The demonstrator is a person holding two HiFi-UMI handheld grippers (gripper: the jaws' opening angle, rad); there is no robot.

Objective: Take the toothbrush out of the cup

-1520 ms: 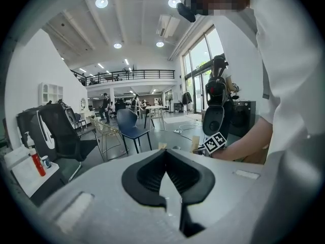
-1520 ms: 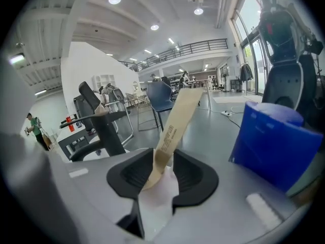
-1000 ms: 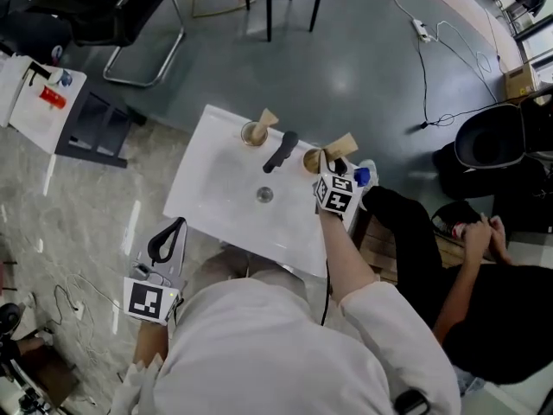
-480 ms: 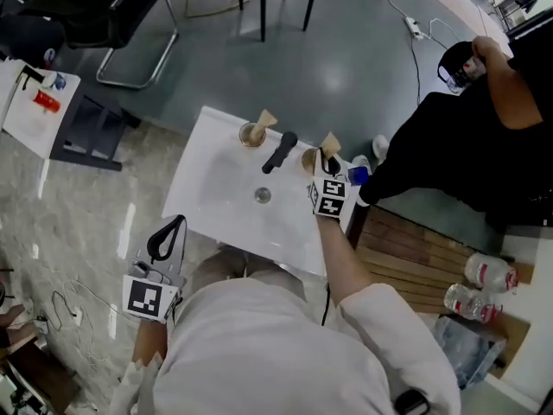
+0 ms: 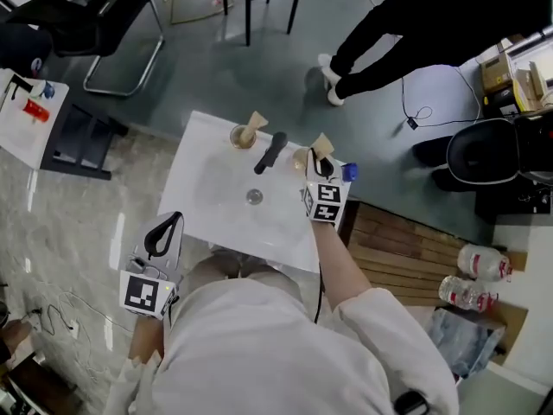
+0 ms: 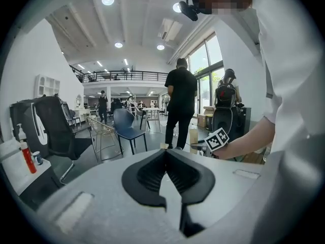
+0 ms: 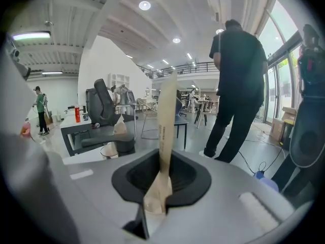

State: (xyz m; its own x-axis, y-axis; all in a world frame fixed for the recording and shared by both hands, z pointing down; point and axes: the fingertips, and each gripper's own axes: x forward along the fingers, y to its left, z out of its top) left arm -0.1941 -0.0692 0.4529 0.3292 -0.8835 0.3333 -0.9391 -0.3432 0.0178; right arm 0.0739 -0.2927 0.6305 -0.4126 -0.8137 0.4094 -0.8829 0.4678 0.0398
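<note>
A beige toothbrush stands upright between my right gripper's jaws, which have just closed on it. In the head view that gripper hangs over the right cup at the far right of the white sink, with the toothbrush's top showing above it. Whether its lower end is inside the cup is hidden. A second cup with its own toothbrush stands left of the black faucet. My left gripper is shut and empty, off the sink's near left corner.
A person in black stands just beyond the sink. Chairs are at the far left, an office chair at the right. A blue object lies beside my right gripper. Bottles lie on the floor at the right.
My right gripper has closed on the toothbrush and risen a little with it. The person in black has got up at the right and walked behind the sink. The left gripper stayed put.
</note>
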